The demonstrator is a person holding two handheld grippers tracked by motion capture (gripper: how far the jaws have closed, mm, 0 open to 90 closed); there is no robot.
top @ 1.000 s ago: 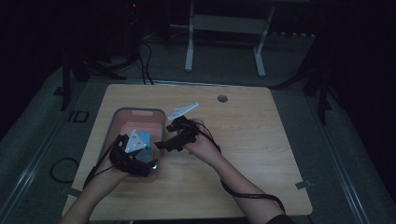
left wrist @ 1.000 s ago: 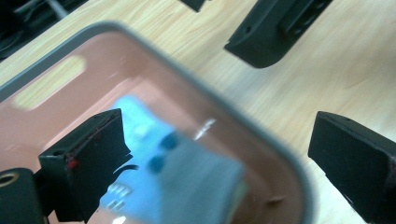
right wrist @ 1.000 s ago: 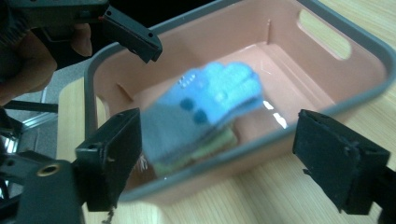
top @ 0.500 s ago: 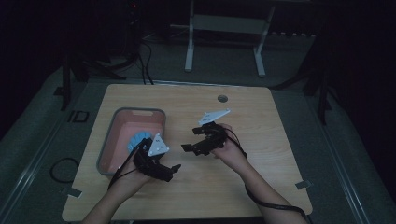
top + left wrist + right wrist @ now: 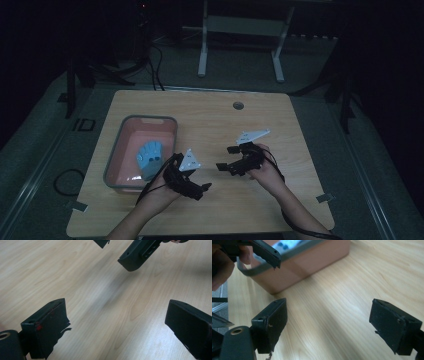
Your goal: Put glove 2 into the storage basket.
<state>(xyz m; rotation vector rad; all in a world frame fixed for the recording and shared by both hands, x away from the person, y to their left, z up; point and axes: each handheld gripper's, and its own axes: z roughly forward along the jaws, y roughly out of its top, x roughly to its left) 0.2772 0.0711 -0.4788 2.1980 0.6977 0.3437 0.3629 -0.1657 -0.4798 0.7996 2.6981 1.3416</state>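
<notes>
Tongs first, high view: left tongs (image 5: 201, 190) spread and empty, low over the bare tabletop (image 5: 210, 120) at about 6 o'clock, just off the tub's near right corner. Right tongs (image 5: 226, 158) also spread and empty, toward 4 o'clock of the board's middle, tips facing the left pair. One second back both sat at the pink tub (image 5: 116, 159), the left pair over its inside; half a second back both were already clear. Now they are further off and lower. Blue toy (image 5: 149, 156) lies inside the tub at 9 o'clock of the tabletop, touched by nothing.

Left gripper view: own jaws wide apart, nothing between them but wood grain. Far tip of the right tongs (image 5: 136, 253) hangs at 12 o'clock, apart from them.

Right gripper view: own jaws wide, nothing held. Tub wall (image 5: 312, 263) at 11 o'clock, a scrap of blue above its rim. Left tongs' tip (image 5: 268, 252) and the hand (image 5: 222, 265) at 10 o'clock.

Reading: the toy looks delivered and let go; the drop into the tub seems done, hands pulling back to rest.
</notes>
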